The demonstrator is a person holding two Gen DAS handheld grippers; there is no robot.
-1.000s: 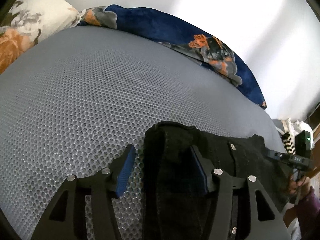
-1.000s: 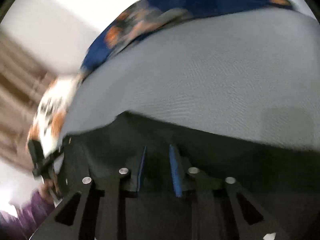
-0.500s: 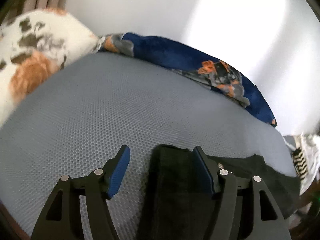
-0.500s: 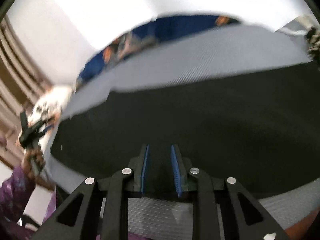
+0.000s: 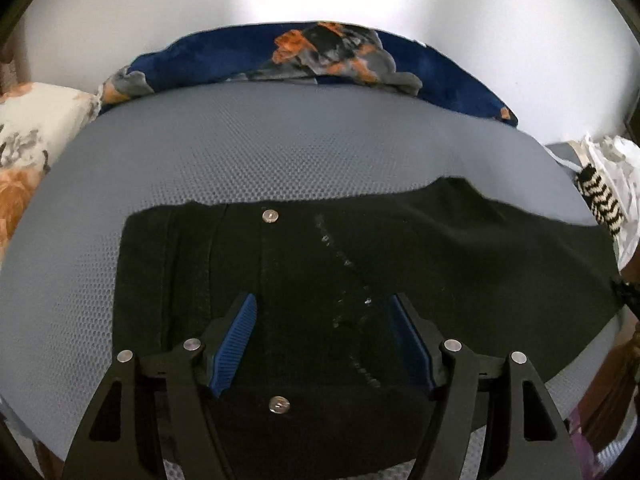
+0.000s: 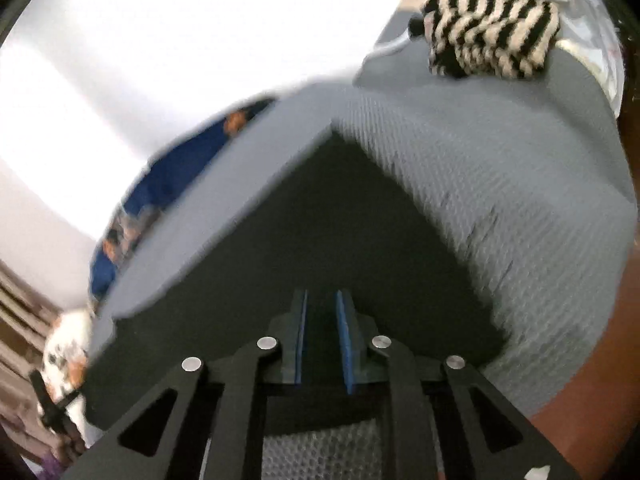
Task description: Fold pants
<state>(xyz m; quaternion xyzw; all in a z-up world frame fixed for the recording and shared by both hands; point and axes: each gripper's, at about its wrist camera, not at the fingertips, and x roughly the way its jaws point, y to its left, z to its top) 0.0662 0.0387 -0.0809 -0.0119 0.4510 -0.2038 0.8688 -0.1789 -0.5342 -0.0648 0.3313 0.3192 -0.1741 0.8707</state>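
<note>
The left gripper [image 5: 324, 340] stands with its jaws wide apart above the waist end of the black pants [image 5: 360, 264], and they have just been opening; the blue pads [image 5: 236, 344] flank the cloth without pressing on it, so nothing is held there. The right gripper [image 6: 322, 340] has its jaws nearly together and they have just been closing; dark cloth of the pants [image 6: 304, 232] lies between the blue pads, though the blur of that view does not let me tell whether they actually pinch it. The pants lie spread flat on the grey mesh mattress [image 5: 260, 152], a metal button [image 5: 269, 215] near their far edge and another [image 5: 279, 405] close to the left gripper's base. Beyond them, along the white wall, lies a blue flowered blanket [image 5: 440, 76], with a white and orange flowered pillow [image 5: 28, 128] at the left and a black-and-cream striped cloth [image 6: 488, 36] at the mattress's far corner
</note>
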